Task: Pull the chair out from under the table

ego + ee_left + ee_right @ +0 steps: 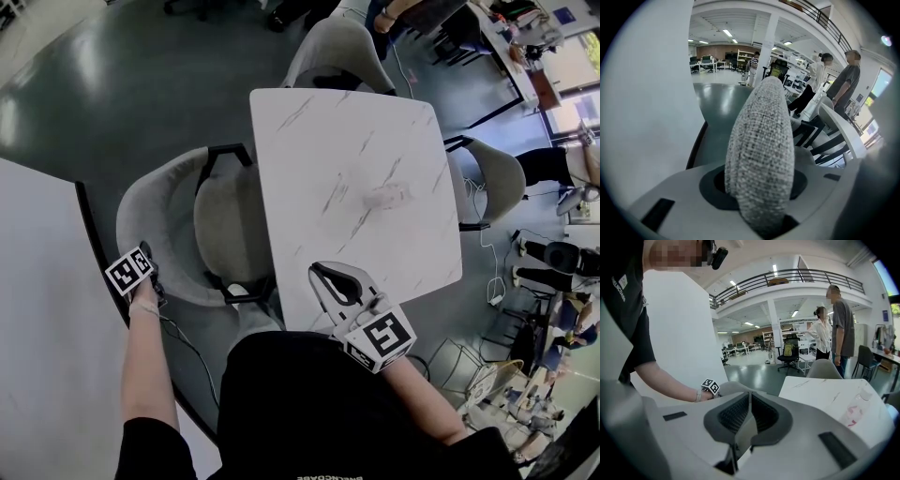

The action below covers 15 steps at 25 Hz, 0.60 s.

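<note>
While the left gripper (pixel 148 265) clamps the chair (pixel 159 202) by its back rim, the seat lies tucked under the table (pixel 347 141) edge. The pull runs straight away from the table. The right gripper (pixel 330 283) hangs closed and empty over the table's near edge.

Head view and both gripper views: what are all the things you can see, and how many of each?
table: one, white marble top, middle of the head view
left chair: one, grey, tucked against the table's left edge
other chairs: two, grey, one at the far side, one at the right side
pinkish thing: one, on the table, too blurred to name
panel: one, white, left of the left chair
floor: dark grey, shiny
people: two, standing beyond the table
left gripper: one, fingers shut on the left chair's backrest
right gripper: one, fingers shut, empty, over the table's near edge
</note>
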Each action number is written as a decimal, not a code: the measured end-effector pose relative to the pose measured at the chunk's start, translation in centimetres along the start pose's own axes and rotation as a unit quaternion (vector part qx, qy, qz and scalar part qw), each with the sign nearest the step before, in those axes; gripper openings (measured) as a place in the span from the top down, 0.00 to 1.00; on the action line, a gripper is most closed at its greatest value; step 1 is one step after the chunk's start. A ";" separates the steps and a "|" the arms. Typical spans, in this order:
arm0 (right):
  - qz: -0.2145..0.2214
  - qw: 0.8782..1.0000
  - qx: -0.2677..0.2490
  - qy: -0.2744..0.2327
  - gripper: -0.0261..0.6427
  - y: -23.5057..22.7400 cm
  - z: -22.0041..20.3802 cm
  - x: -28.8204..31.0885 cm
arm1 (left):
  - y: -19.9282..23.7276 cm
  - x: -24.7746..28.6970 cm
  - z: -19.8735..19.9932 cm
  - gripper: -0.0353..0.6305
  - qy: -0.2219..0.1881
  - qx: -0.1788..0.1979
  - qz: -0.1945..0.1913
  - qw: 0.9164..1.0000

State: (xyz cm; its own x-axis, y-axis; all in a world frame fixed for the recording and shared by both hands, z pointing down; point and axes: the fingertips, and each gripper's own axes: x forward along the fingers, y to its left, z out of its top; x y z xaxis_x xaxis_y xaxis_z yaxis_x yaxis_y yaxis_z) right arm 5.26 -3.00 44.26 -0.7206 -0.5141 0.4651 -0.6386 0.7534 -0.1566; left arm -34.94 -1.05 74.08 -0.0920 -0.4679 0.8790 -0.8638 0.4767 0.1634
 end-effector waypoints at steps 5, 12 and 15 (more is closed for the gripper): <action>0.002 1.000 0.000 0.001 0.94 0.2 -0.2 0.2 | 1.1 -0.1 -0.1 0.71 -0.003 -0.011 0.007 1.000; 0.013 1.000 -0.007 0.004 0.94 0.6 -0.4 0.9 | 4.4 -0.8 -0.5 0.71 -0.011 -0.038 0.026 0.999; 0.018 1.000 -0.009 0.005 0.94 0.8 -0.3 0.9 | 5.9 -1.5 -0.9 0.71 -0.015 -0.055 0.036 0.998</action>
State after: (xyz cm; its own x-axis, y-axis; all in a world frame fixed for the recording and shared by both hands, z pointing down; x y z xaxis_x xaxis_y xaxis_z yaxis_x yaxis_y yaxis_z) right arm 4.16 -2.72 44.83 -0.7397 -0.4833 0.4682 -0.6083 0.7778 -0.1581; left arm -39.41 3.11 74.14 -0.1678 -0.4511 0.8765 -0.7954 0.5872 0.1499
